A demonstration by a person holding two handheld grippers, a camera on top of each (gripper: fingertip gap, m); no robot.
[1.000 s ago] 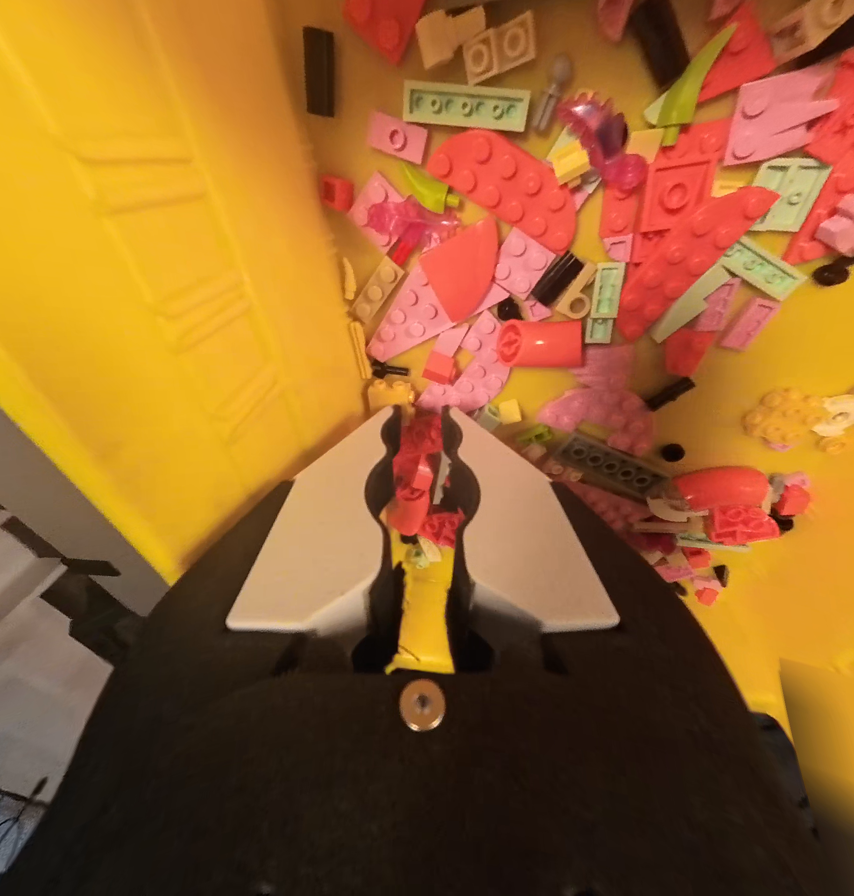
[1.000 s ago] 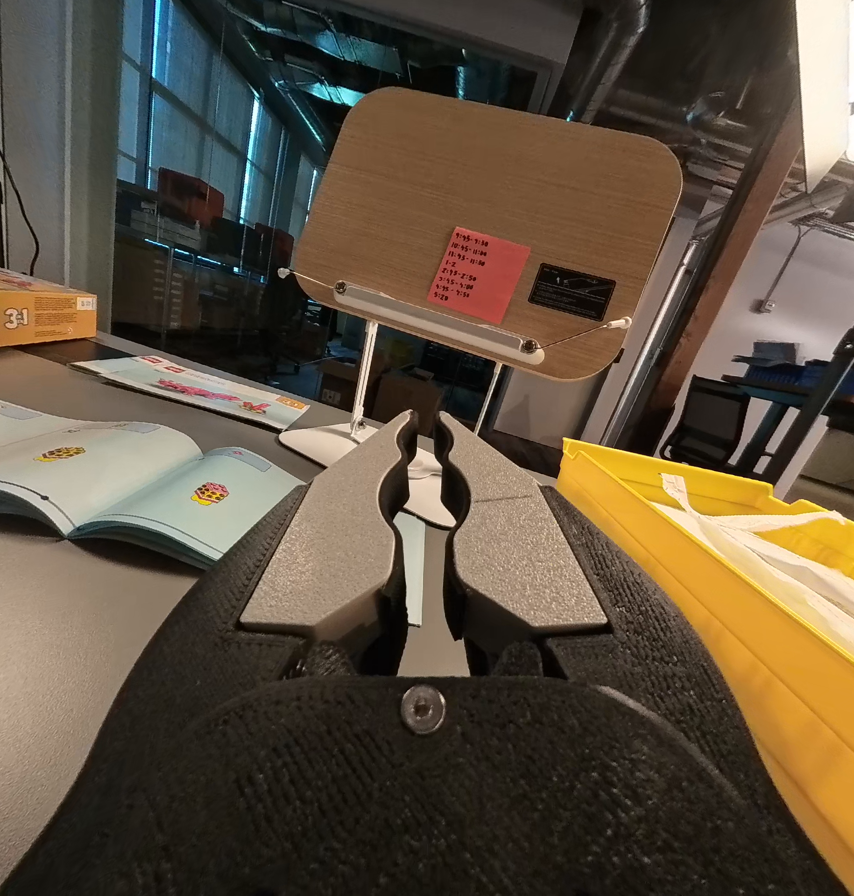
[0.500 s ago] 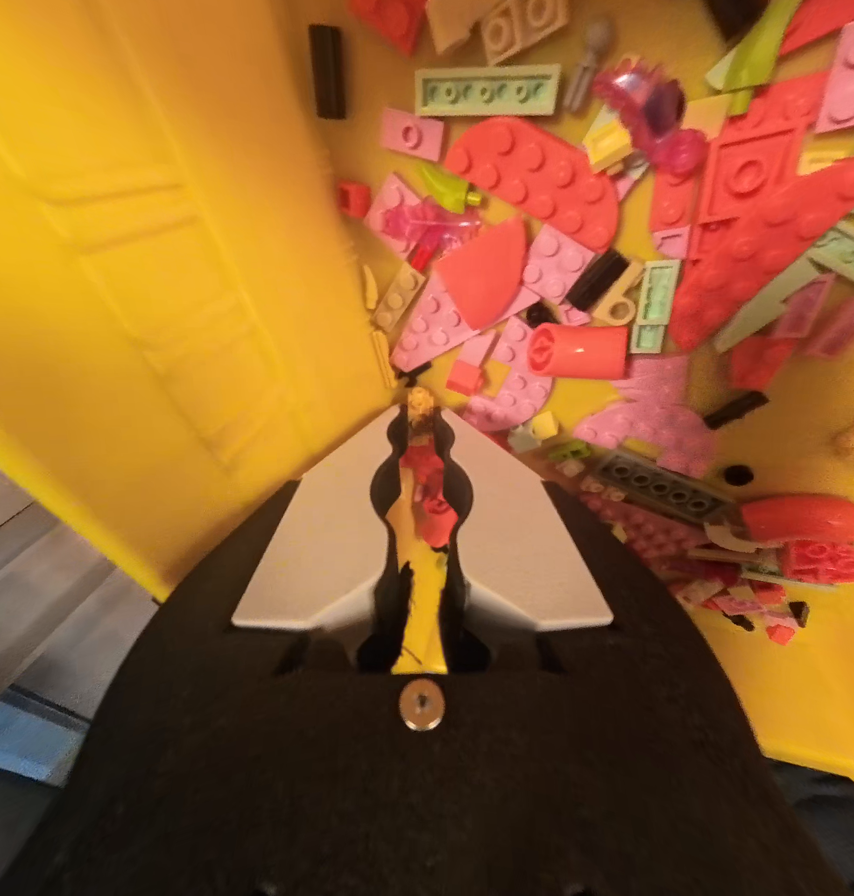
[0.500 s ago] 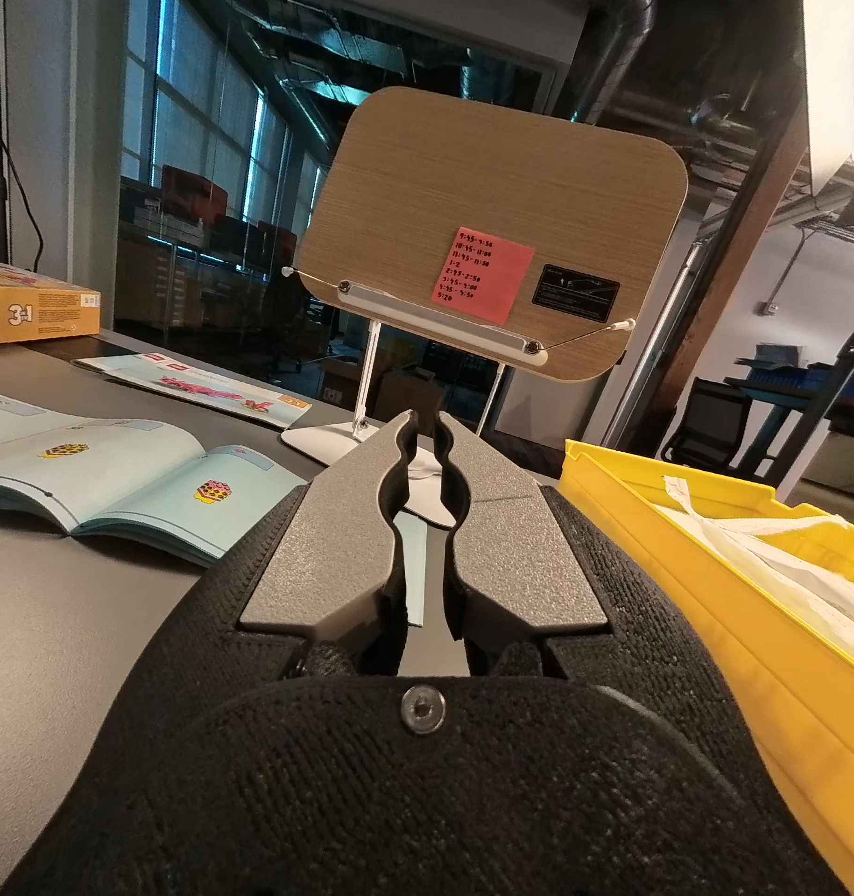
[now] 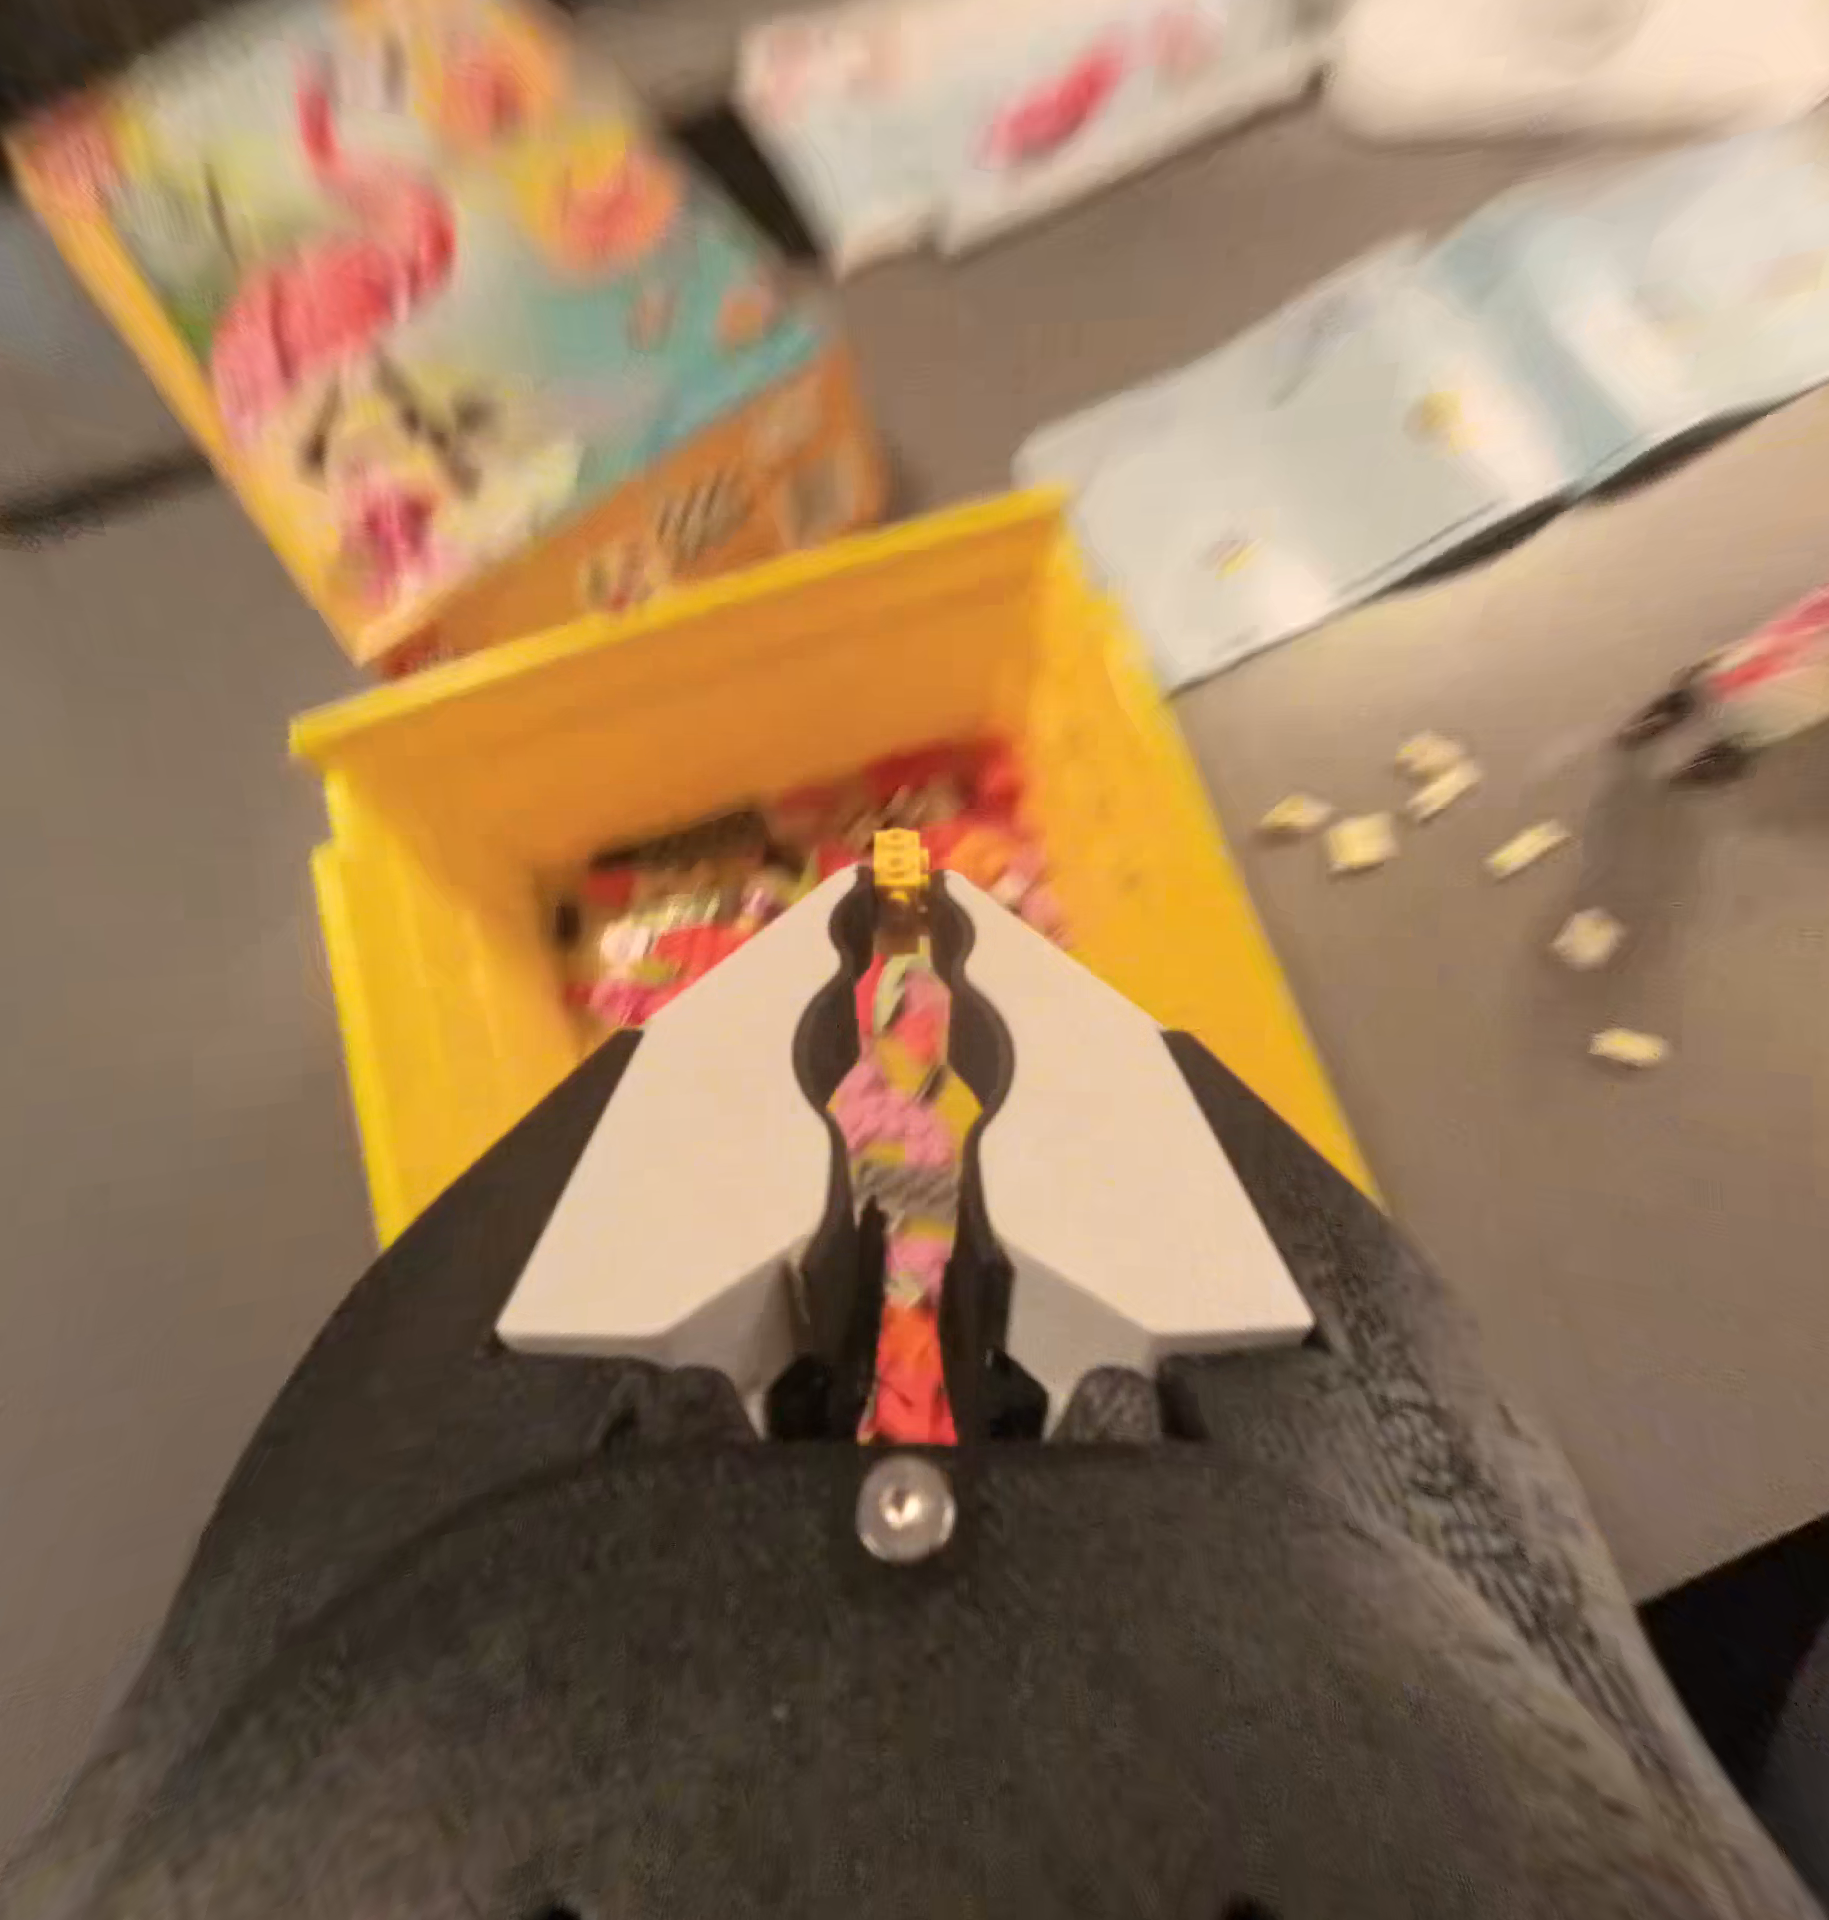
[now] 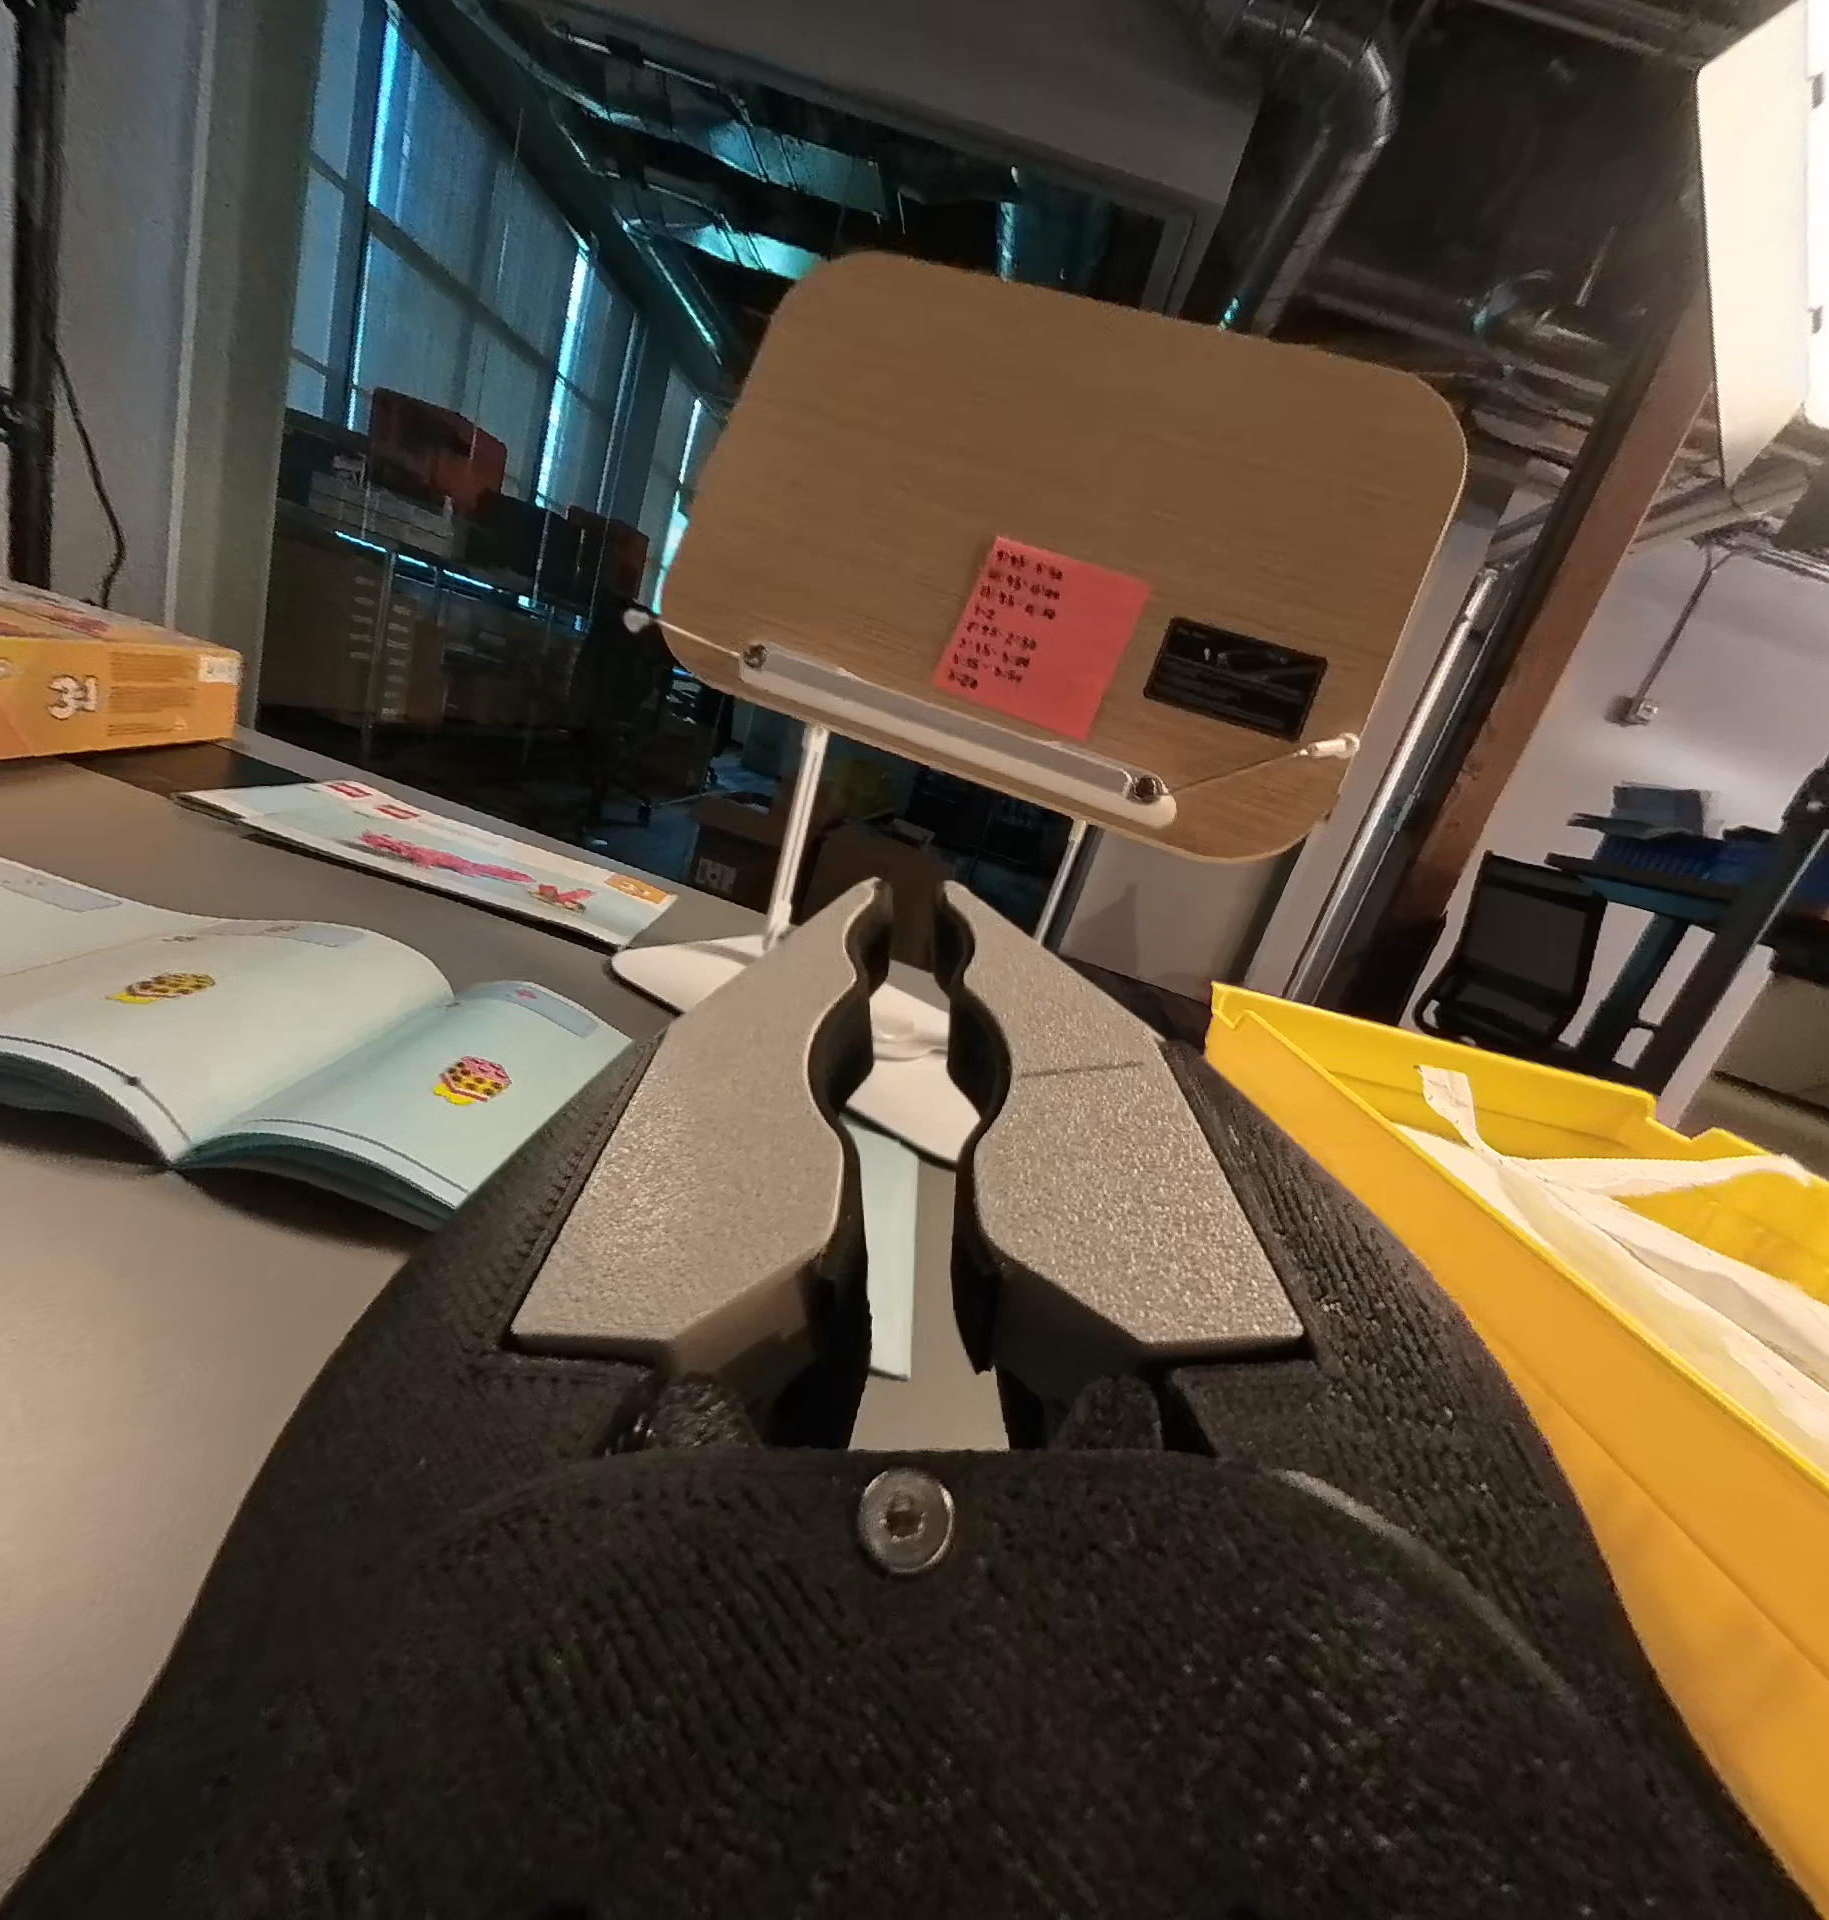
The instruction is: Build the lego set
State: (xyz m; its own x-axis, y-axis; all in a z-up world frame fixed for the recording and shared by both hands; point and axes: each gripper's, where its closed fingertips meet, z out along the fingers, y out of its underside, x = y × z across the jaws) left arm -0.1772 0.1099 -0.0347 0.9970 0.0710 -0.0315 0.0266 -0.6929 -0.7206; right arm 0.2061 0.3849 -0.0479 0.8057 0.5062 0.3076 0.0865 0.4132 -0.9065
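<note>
My left gripper [image 5: 902, 883] is shut on a small yellow brick [image 5: 897, 857], which sticks out past the white fingertips. It hangs above a yellow bin [image 5: 681, 707] that holds a heap of red, pink and other bricks [image 5: 681, 935]. This view is blurred by motion. My right gripper [image 6: 915, 914] hovers low over the grey table [image 6: 110, 1351]. Its grey fingers stand a narrow gap apart with nothing between them. It points at the white foot of a wooden book stand [image 6: 1045, 540].
A colourful toy box [image 5: 453, 312] lies behind the bin, with open booklets [image 5: 1461, 395] to the right. Several pale loose pieces [image 5: 1409, 821] lie on the table. In the right wrist view, an open booklet [image 6: 266, 1039] lies left and a yellow bin with white bags [image 6: 1512, 1247] right. One gripper's finger ends stand about 50 centimeters off the other's.
My left gripper closed on the yellow brick down among the bricks in the bin, then rose out of the bin with it. My right gripper stayed almost still.
</note>
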